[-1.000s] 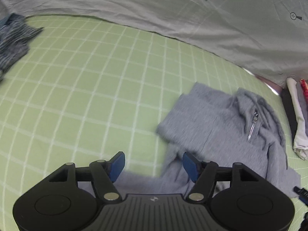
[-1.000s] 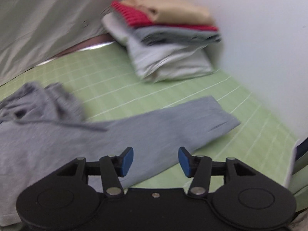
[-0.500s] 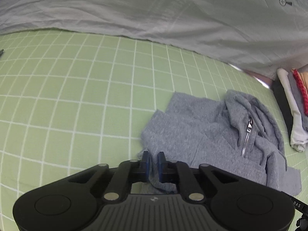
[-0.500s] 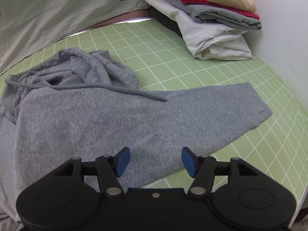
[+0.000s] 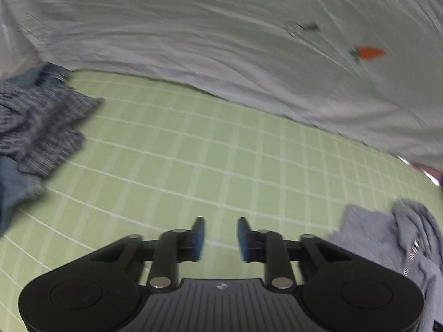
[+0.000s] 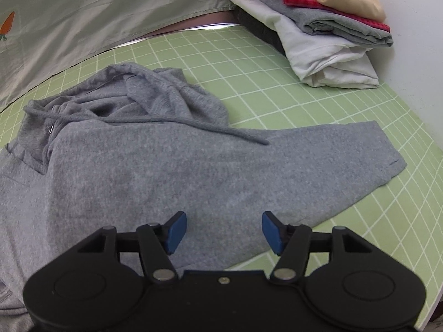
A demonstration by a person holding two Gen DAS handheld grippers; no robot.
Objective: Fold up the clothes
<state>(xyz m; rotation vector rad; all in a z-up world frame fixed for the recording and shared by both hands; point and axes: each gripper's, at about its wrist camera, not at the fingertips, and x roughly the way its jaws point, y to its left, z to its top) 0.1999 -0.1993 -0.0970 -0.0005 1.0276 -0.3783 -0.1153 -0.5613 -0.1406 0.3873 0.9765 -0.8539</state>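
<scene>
A grey zip hoodie (image 6: 155, 166) lies spread on the green checked sheet (image 6: 277, 94), one sleeve (image 6: 346, 155) stretched to the right and a drawstring across it. My right gripper (image 6: 223, 231) hovers over the hoodie's lower body; its jaws are opening and stand wide, with fabric below but nothing pinched. In the left wrist view the hoodie (image 5: 387, 240) shows only at the right edge. My left gripper (image 5: 221, 239) is over bare sheet (image 5: 193, 160), well left of the hoodie; its jaws are opening with nothing between them.
A stack of folded clothes (image 6: 318, 27) sits at the back right by a white wall. A crumpled blue striped garment (image 5: 38, 127) lies at the left. A grey quilt (image 5: 221, 41) with a carrot print borders the far side. The bed edge runs at the lower right.
The left gripper shut on the hoodie's edge half a second ago, then let go and swung left onto bare sheet. The right gripper moved in over the hoodie and widened a little.
</scene>
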